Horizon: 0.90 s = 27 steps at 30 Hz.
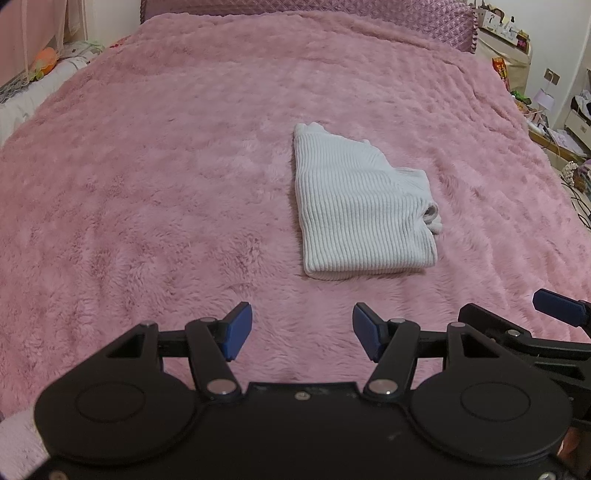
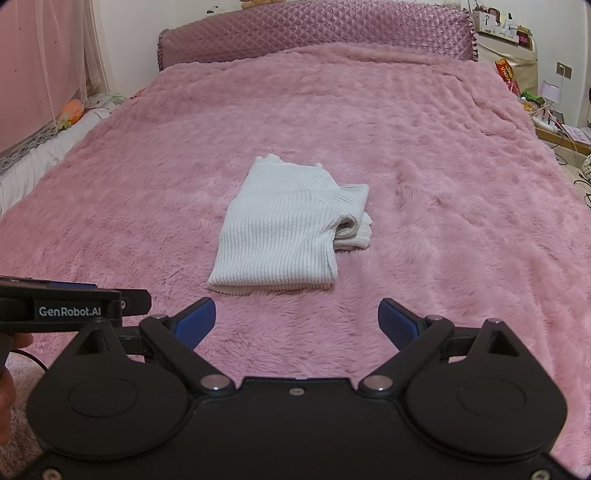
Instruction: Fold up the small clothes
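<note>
A white ribbed knit garment (image 1: 354, 206) lies folded into a compact rectangle on the pink fluffy blanket (image 1: 166, 166), a rolled sleeve end showing at its right side. In the right wrist view the same garment (image 2: 288, 229) sits in the middle of the blanket (image 2: 443, 203). My left gripper (image 1: 303, 332) is open, short of the garment's near edge and a little to its left, nothing between its blue pads. My right gripper (image 2: 297, 325) is open too, just in front of the garment's near edge. The left gripper's body (image 2: 70, 306) shows at the left of the right wrist view.
A quilted pink headboard (image 2: 314, 33) closes the far end of the bed. A cluttered side table (image 2: 550, 118) and shelves stand to the right. A white mattress edge with an orange toy (image 2: 72, 109) lies to the left. A hand (image 2: 7, 398) shows at the lower left.
</note>
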Tool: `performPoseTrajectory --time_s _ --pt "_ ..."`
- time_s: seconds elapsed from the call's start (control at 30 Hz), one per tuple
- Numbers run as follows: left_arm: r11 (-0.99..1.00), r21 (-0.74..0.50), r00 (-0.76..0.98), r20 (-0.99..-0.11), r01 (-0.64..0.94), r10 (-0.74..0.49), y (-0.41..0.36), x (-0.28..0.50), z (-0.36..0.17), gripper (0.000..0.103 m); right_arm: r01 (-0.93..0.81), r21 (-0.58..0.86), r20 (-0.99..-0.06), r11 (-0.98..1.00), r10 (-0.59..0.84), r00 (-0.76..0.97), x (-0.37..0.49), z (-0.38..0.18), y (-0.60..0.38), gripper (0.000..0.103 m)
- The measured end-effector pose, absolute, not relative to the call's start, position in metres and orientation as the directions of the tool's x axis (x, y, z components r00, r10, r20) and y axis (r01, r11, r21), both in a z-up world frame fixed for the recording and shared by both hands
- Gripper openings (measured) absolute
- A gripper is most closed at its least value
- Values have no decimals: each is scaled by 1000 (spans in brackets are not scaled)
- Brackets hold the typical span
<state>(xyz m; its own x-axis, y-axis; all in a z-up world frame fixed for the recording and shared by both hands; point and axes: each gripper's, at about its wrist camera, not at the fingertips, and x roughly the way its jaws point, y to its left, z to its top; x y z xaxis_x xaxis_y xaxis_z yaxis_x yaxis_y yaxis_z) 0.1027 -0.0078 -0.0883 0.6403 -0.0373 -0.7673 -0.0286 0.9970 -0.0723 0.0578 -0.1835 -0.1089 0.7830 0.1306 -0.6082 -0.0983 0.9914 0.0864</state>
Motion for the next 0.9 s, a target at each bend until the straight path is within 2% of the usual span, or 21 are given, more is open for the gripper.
performPoseTrajectory --time_s 0.9 --pt "998 -63 647 -762 -23 -33 -6 104 -90 64 -105 86 -616 991 136 776 61 -115 -187 96"
